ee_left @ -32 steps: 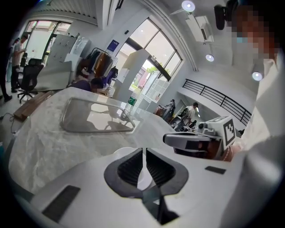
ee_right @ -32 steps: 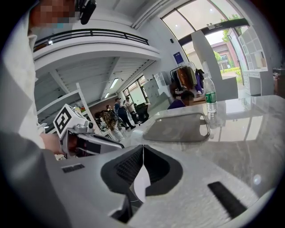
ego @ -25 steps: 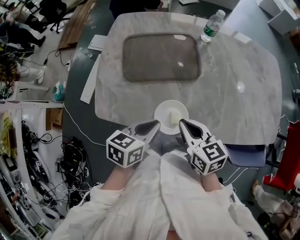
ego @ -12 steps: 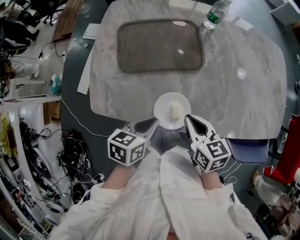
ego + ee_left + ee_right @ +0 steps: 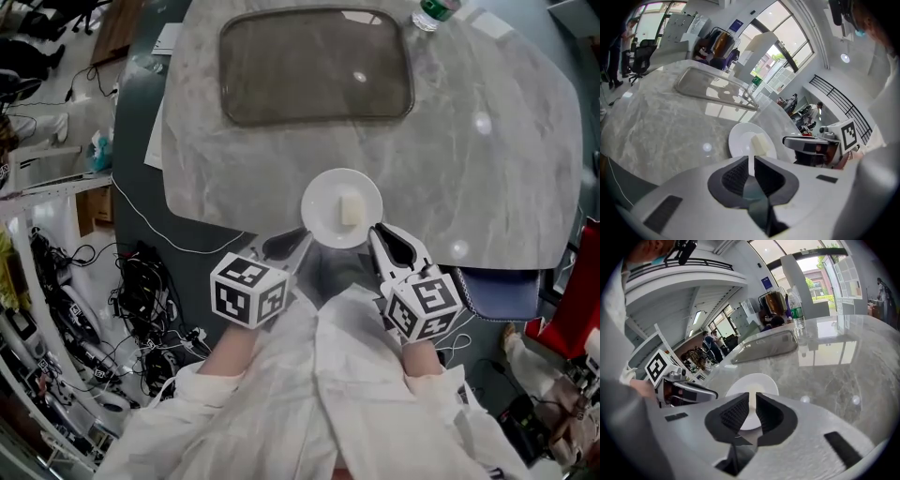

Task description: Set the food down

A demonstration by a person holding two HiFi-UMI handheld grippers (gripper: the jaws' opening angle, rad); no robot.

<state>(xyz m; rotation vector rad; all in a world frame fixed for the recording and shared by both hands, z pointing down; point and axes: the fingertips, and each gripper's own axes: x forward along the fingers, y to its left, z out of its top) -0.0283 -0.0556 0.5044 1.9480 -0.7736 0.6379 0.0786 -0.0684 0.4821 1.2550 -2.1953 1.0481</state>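
Note:
A small white plate [image 5: 328,202] carries a pale cube of food [image 5: 351,210] and sits at the near edge of the marble table [image 5: 487,150]. My left gripper [image 5: 298,240] is shut on the plate's near-left rim. My right gripper [image 5: 377,232] is shut on its near-right rim. In the left gripper view a thin strip of the plate [image 5: 740,140] runs between my left gripper's [image 5: 751,161] jaws, with the food [image 5: 759,143] just beyond. The right gripper view shows the plate [image 5: 761,380] pinched by my right gripper [image 5: 752,399] the same way. Whether the plate rests on the table is unclear.
A large grey tray [image 5: 317,66] lies in the middle of the table beyond the plate. A water bottle [image 5: 433,11] stands at the far right. Cables [image 5: 150,291] cover the floor at left. A blue cloth [image 5: 502,291] hangs at the table's near right edge.
Both grippers have carried the plate forward, from off the table's near edge to over the marble top. Both grips look the same as before.

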